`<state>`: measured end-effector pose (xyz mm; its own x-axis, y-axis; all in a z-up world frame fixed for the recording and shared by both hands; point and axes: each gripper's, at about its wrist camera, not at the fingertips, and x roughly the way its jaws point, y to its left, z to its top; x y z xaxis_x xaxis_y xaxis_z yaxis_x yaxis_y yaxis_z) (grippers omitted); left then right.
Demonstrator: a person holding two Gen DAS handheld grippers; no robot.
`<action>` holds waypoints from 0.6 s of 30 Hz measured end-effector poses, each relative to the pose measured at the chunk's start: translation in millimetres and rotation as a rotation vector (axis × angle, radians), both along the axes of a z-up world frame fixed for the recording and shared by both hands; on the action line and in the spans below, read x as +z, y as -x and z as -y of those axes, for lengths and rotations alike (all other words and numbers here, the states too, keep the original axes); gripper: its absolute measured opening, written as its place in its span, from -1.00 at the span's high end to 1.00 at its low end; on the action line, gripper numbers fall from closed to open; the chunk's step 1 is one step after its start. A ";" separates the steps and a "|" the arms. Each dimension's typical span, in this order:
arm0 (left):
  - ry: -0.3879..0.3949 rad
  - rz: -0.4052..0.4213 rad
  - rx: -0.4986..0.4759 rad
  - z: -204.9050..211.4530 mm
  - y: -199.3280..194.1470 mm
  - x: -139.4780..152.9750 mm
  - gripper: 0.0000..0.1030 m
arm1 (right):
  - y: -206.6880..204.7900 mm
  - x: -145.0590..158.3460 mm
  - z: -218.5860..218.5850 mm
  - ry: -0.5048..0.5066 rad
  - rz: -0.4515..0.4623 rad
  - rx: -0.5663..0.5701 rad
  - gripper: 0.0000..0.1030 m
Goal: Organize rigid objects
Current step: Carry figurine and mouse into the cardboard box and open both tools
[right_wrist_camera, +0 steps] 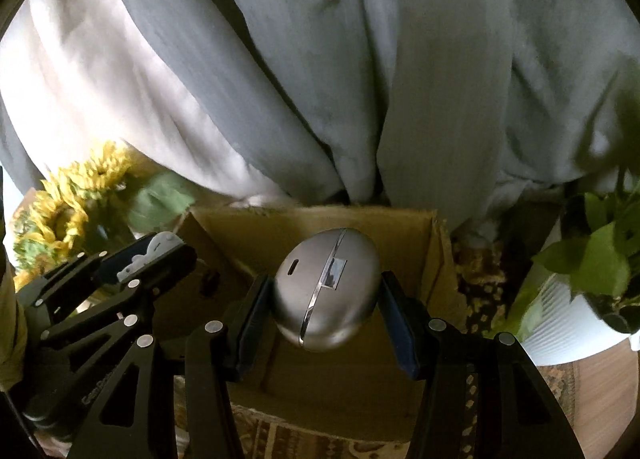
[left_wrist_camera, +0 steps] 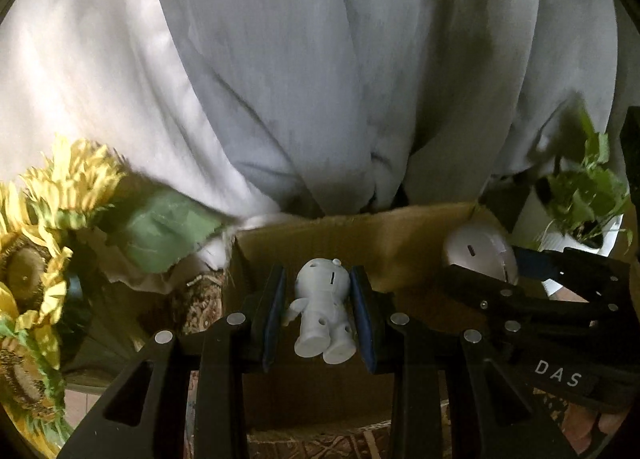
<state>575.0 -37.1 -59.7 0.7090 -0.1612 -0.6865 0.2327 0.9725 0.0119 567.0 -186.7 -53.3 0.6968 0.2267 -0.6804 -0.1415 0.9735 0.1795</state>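
Left wrist view: the left claw (left_wrist_camera: 323, 309) was pinching a small white figurine (left_wrist_camera: 324, 309) w/ round head and stubby legs, blue pads pressed on both its sides, held over an open cardboard box (left_wrist_camera: 384, 237). To the right, the right claw (left_wrist_camera: 496, 271) carried a white egg-shaped object (left_wrist_camera: 478, 255) over the same box. Yellow sunflowers (left_wrist_camera: 44, 227) sat at left, a green potted plant (left_wrist_camera: 588, 195) at right, grey curtain (left_wrist_camera: 320, 59) behind. Right wrist view: the right claw (right_wrist_camera: 326, 299) was clamped on the egg-shaped object (right_wrist_camera: 326, 287), silver-grey here, w/ a slot and a chrome seam down its middle, hanging above the box (right_wrist_camera: 404, 227) interior. At left the left claw (right_wrist_camera: 146, 259) gripped the figurine (right_wrist_camera: 154, 249), only partly visible. Sunflowers (right_wrist_camera: 68, 215) lay beyond it; the plant (right_wrist_camera: 600, 251) stood in a white pot at right, curtain (right_wrist_camera: 320, 59) in back.
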 end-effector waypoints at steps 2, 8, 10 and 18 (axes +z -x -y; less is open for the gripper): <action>-0.004 -0.018 -0.001 -1.3 -0.4 -3.1 0.37 | -2.9 -5.5 -0.4 0.003 -0.016 0.002 -0.08; -0.013 -0.081 -0.002 -2.5 -3.2 -12.4 0.25 | -7.6 -17.9 -0.2 -0.006 -0.080 0.006 -0.13; -0.017 -0.077 0.012 -4.5 -0.1 -11.9 0.10 | -6.8 -17.9 0.3 0.000 -0.084 -0.002 -0.19; -0.048 -0.016 0.050 -13.3 32.1 6.1 -0.29 | 13.1 -7.0 4.2 0.027 -0.053 -0.044 -0.36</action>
